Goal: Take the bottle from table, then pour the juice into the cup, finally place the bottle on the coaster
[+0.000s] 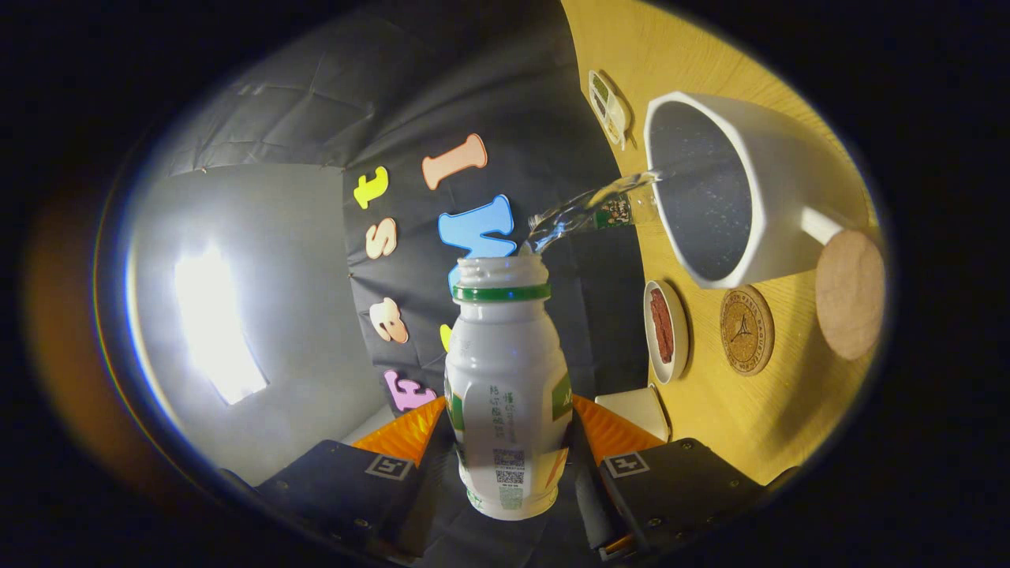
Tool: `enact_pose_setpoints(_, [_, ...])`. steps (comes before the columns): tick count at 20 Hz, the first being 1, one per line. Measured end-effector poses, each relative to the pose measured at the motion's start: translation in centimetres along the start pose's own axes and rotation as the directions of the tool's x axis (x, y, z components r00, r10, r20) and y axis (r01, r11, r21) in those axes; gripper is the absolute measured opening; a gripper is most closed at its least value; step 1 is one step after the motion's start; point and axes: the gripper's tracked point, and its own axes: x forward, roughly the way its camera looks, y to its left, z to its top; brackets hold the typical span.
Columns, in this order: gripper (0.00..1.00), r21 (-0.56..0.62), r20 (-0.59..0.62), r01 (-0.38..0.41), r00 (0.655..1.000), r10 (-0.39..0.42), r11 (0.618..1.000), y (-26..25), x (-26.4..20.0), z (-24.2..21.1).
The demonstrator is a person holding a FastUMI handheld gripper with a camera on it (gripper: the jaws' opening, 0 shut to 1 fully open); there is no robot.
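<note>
Gripper view, gripper (509, 473) fingers pinching bottle (505, 394) both sides, clear liquid (588, 209) streaming toward 2 o'clock into white cup (789, 189), coaster (746, 330) below cup on table (750, 410).

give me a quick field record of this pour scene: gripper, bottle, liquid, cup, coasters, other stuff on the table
hand-held gripper: shut on the bottle, a finger on each side of its body
bottle: white, green ring at neck, cap off, tipped toward the cup
liquid: clear stream running from bottle mouth to cup rim
cup: white, dark speckled inside, on the table
coasters: printed cork coaster beside a plain cork coaster, both bare
dishes: small dish with red-brown contents; another small dish beyond the cup
stage: pouring; bottle not yet on a coaster
</note>
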Motion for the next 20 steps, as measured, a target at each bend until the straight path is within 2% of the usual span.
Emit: enact_pose_setpoints(20, [0.73,0.065,0.009,-0.021,1.0,0.021,0.998,1.8,-1.0,-1.3])
